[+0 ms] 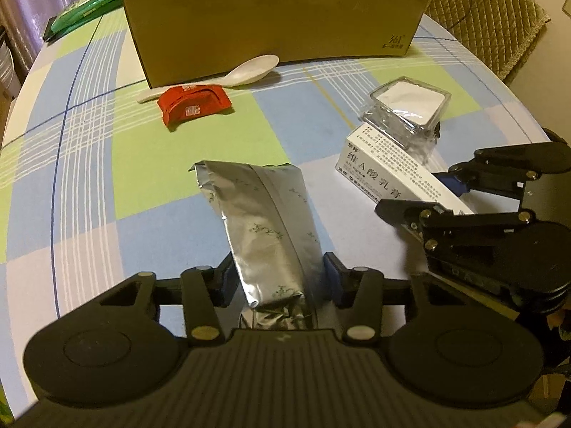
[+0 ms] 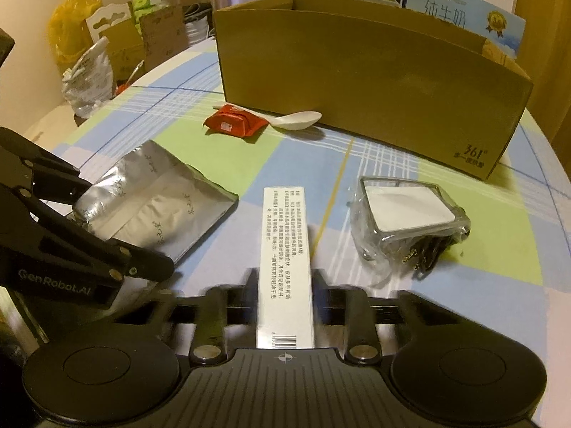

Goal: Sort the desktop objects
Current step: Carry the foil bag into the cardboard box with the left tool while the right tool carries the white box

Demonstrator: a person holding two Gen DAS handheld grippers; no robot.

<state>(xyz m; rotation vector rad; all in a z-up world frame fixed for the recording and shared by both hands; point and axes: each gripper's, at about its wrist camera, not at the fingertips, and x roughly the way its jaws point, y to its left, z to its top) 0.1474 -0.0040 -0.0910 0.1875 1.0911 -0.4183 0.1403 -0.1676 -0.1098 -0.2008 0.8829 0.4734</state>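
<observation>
Round table w/ checked cloth in blue, green and white; curtains and a quilted chair back behind, bags and cartons at the far edge. Open cardboard box stands upright at the far side of the table, "361°" printed on its front lower corner.

Left gripper: fingers pinch the near end of a silver foil pouch, which extends away from the camera; whether its far end rests on the cloth cannot be told.

Right gripper: fingers clamp the near end of a long white medicine carton w/ printed text, lying lengthwise along the fingers. In the left wrist view the same carton runs diagonally, w/ the right gripper coming in from the right.

Clear plastic case w/ white insert, wrapped in crinkled film, sits just beyond the carton, to its right in the right wrist view; dark cables w/ gold plugs show under it there.

Red snack packet lies near the box front, touching a white plastic spoon whose bowl lies just beside the box wall.

Green packet lies at the far left table edge.
</observation>
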